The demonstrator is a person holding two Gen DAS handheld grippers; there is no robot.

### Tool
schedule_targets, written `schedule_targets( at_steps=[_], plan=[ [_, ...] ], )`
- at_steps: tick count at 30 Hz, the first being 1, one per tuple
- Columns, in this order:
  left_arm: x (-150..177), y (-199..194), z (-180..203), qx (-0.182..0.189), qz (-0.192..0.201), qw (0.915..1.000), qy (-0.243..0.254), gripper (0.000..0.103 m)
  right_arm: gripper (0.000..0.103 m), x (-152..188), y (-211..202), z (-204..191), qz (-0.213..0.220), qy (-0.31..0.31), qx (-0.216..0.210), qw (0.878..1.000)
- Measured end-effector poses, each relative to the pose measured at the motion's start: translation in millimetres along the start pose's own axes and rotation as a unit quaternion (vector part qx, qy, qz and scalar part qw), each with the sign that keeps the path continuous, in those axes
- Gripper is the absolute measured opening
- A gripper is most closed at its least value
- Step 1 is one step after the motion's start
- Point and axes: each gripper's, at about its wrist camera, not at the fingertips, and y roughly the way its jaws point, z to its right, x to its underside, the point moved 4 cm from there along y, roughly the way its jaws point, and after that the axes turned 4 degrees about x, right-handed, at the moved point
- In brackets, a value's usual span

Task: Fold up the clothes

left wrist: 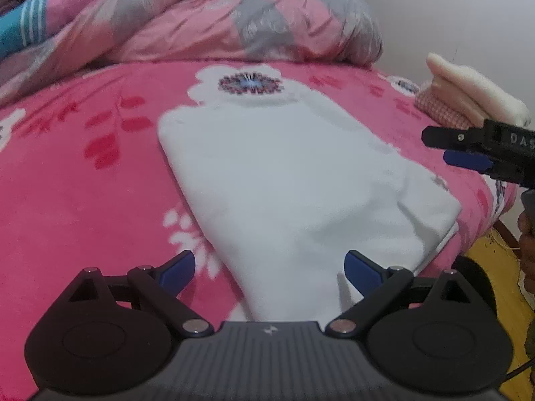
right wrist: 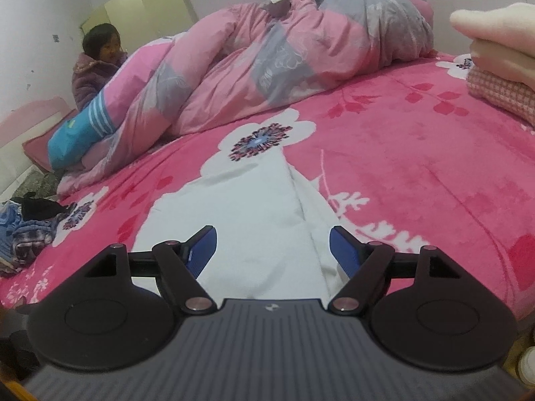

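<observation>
Pink floral bedspread (left wrist: 67, 183) covers the bed. Nearest, the left gripper (left wrist: 269, 267) hangs with jaws spread and empty over the near end of the folded white garment (left wrist: 284, 180). The right gripper (right wrist: 272, 250), jaws also parted and holding nothing, hovers over the garment's edge. Beyond the garment lies a rumpled pink-and-grey quilt (left wrist: 207, 20); a stack of folded clothes (left wrist: 468, 100) sits off to its right.
</observation>
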Motion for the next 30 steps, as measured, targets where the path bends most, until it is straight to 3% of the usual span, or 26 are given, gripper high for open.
schedule_targets(
  at_steps=[7,15,23,30],
  plan=[
    [-17,-22,-8,-0.021,0.034,0.9992,0.002,0.103,0.082,2,-9,-10,0.017,-0.008,-0.027,0.999],
    [-43,-20,-15,-0.048,0.055,0.9973,-0.010,0.103,0.091,1,-4,-13,0.034,-0.043,-0.001,0.998],
    [-54,-6,-21,-0.122,0.034,0.9918,-0.012,0.103,0.093,4,5,-17,0.043,-0.058,0.003,0.997],
    [-54,13,-13,-0.140,-0.001,0.9902,-0.006,0.103,0.093,4,2,-38,0.052,-0.091,-0.003,0.995]
  ],
)
